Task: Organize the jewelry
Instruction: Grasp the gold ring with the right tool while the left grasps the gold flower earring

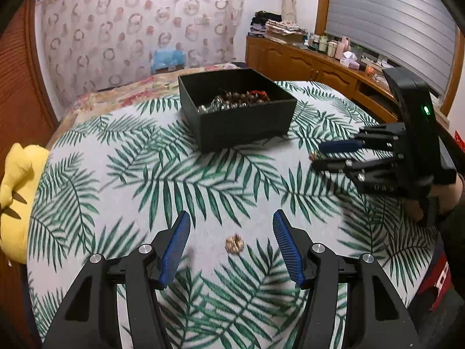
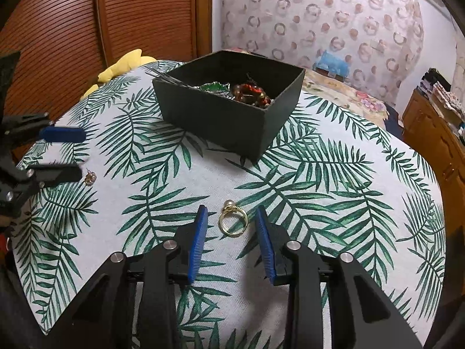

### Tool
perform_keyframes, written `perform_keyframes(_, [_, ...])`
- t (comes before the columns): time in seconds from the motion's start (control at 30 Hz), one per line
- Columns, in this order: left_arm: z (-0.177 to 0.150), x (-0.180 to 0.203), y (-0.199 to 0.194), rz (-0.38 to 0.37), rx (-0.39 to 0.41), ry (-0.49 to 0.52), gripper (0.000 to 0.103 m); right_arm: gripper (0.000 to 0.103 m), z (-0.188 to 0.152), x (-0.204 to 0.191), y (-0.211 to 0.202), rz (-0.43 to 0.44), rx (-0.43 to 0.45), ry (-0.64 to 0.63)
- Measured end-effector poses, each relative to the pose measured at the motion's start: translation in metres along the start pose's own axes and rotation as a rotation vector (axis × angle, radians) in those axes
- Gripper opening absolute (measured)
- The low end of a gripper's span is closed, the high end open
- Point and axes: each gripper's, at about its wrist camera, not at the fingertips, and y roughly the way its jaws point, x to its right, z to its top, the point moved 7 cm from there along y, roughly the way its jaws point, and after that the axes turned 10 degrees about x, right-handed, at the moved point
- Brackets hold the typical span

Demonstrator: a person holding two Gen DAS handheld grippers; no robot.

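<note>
A black box [image 1: 247, 129] [image 2: 221, 117] holding beads and other jewelry stands on the leaf-print cloth. A small gold earring [image 1: 234, 243] [image 2: 90, 178] lies on the cloth between the fingers of my open left gripper [image 1: 232, 218] [image 2: 80, 154]. A gold ring with a pearl [image 2: 233, 218] lies between the fingers of my open right gripper [image 2: 231, 213] [image 1: 318, 157]; in the left wrist view only a bit of it [image 1: 314, 154] shows at the fingertips. Both grippers hang low over the cloth and hold nothing.
A yellow plush toy [image 1: 17, 192] [image 2: 122, 67] lies at the cloth's edge. A wooden sideboard [image 1: 319, 69] with bottles and folded cloth stands by the window. A wooden slatted door [image 2: 87, 23] is behind the box.
</note>
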Motion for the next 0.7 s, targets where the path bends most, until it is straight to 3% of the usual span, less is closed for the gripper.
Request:
perform_keyframes(0.03, [-0.004,0.001,-0.001,-0.002,-0.005,0.001,0.057,0.023,0.000,0.000,0.000,0.000,0.000,-0.001])
perform_keyframes(0.2, [-0.014,0.002,-0.004,-0.003,-0.016,0.008,0.056,0.022,0.001,0.001,-0.001,0.002,0.004,0.000])
perform_keyframes(0.43, [-0.018,0.002,0.004,-0.004,-0.033,0.018,0.032,0.022,0.004,-0.003,-0.009,0.007,0.033,0.010])
perform_keyframes(0.7, [-0.021,0.002,0.010,0.023,-0.041,0.041,0.022,0.022,0.007,-0.008,-0.018,0.014,0.050,0.002])
